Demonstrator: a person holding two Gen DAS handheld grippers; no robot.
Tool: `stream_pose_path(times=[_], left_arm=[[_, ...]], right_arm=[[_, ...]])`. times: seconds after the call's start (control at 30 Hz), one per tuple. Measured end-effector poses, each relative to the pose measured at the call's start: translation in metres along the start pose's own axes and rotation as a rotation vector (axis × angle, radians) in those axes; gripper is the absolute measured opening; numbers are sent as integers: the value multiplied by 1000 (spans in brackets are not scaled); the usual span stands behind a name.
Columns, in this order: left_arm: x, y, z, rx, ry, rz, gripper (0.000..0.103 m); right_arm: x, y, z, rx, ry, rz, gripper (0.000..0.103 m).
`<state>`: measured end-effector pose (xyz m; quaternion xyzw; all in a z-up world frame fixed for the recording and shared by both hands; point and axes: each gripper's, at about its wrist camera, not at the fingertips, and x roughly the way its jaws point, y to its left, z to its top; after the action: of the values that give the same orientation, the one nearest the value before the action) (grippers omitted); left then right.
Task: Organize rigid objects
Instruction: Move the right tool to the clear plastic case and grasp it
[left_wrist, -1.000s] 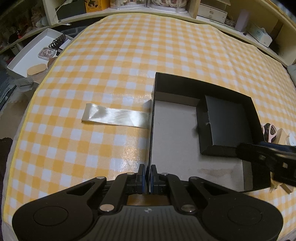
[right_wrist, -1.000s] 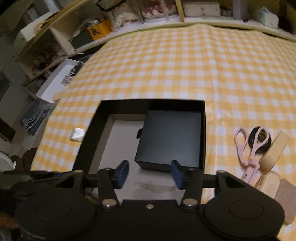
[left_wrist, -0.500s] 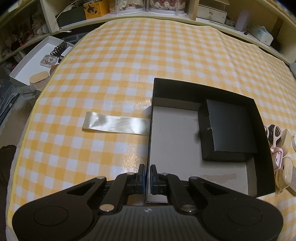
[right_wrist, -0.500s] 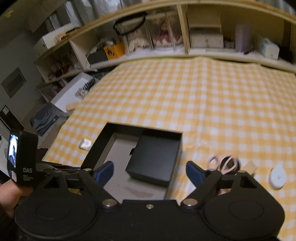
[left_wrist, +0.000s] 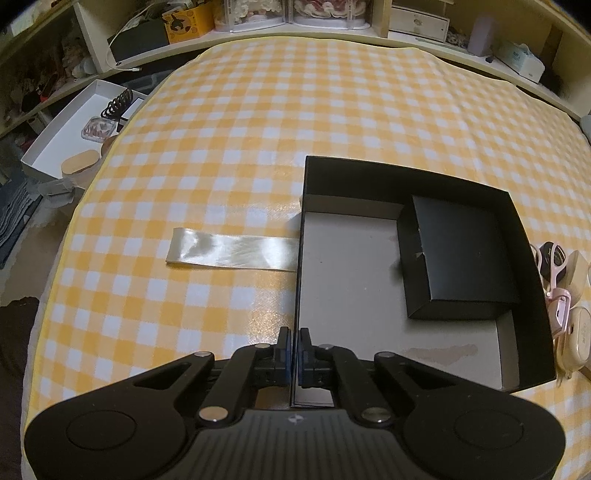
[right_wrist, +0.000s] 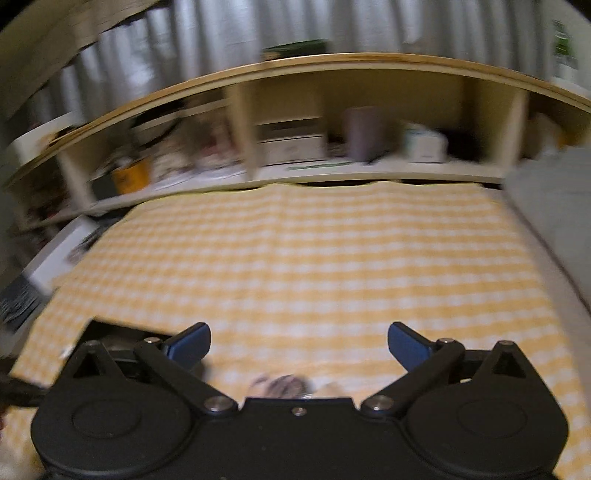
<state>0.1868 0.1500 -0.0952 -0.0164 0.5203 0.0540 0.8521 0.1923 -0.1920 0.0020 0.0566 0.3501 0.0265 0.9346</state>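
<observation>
My left fingers clamp the big black box's wall; my right fingers spread wide over the checked cloth.

My left gripper has its fingers pressed together on the near left wall of the open black box, which sits on the yellow checked desk. A smaller black box lies inside it, toward the far right corner, on the grey floor. A pale ribbon runs flat from the box's left wall across the cloth. Just beside the right wall lie pink scissors and a cream case. My right gripper is opening, nothing between its fingers; that view is blurred, with the box's corner at lower left.
</observation>
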Motion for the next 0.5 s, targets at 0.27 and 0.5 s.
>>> stream_pose_path(times=[0.27, 0.5], left_arm=[[-2, -2, -1, -3, 8, -2, 3], [-2, -2, -2, -2, 5, -13, 3]], right_arm=[[21, -92, -6, 171, 50, -138, 103], [42, -150, -28, 290, 143, -300, 100]])
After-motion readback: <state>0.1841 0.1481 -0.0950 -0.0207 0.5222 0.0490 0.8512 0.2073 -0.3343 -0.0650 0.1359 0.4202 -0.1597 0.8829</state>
